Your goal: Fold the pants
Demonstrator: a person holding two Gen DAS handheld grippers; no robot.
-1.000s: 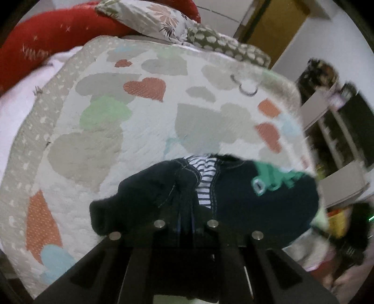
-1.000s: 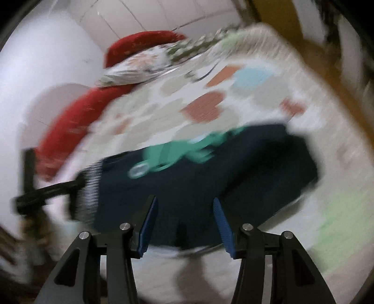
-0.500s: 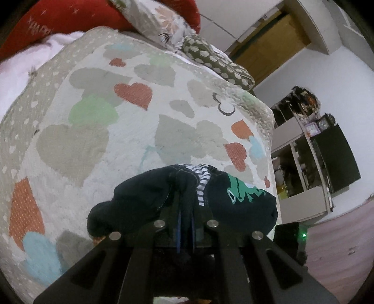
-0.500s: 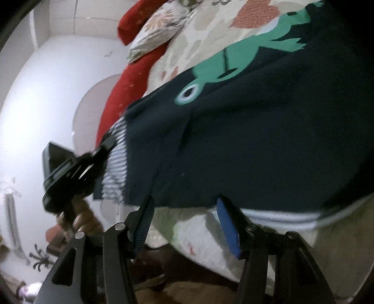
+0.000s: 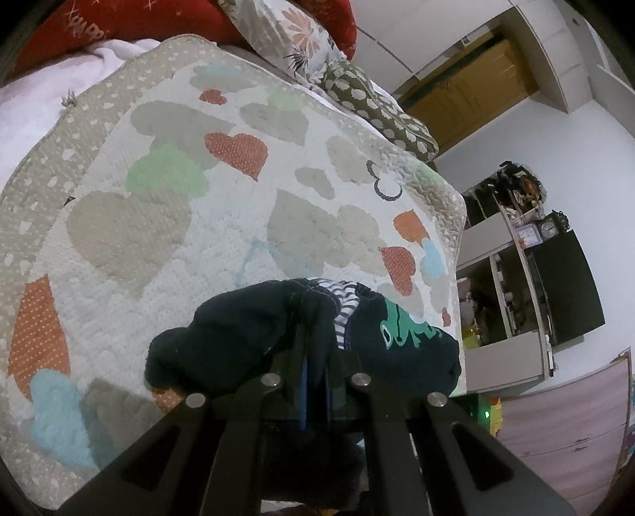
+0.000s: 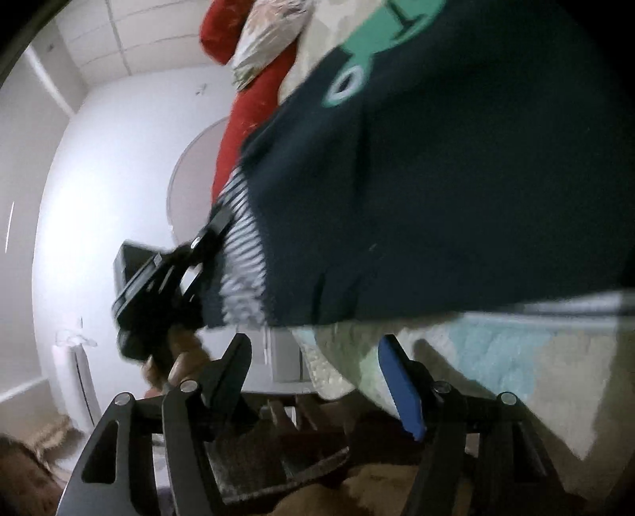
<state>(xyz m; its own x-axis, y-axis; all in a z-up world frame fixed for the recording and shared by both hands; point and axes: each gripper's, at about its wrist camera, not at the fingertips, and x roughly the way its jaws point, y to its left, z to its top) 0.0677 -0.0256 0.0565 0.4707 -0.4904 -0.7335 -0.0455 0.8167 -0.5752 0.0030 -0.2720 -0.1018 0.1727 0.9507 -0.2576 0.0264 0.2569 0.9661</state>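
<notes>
Left wrist view: the left hand-held gripper reaches forward and slightly down over the near edge of the bed, its 2 fingers pinched together on a bunched fold of the dark navy pants close to the striped waistband. The pants lie in a crumpled heap at the near right corner of the heart-patterned quilt, the green frog print facing up on the right half. Beyond the heap the quilt stretches wide and flat toward the head of the bed — the right edge of the bed drops off just beside the pants. At the far end sit a red cushion, a floral pillow and a spotted olive pillow; a black ring-shaped item lies on the quilt near the far right corner. To the right, well apart, stands a shelving unit with a dark screen.

Right wrist view: the right hand-held gripper sits low below the bed edge, tilted upward, its jaws spread wide with nothing between them — the blue pad on one finger is bare. The pants fill the upper right, draped on the quilt edge just above the open fingers, blurred. At the left the left hand-held gripper clamps the striped waistband, held by a bare hand. The red cushion and a white wall lie behind.
</notes>
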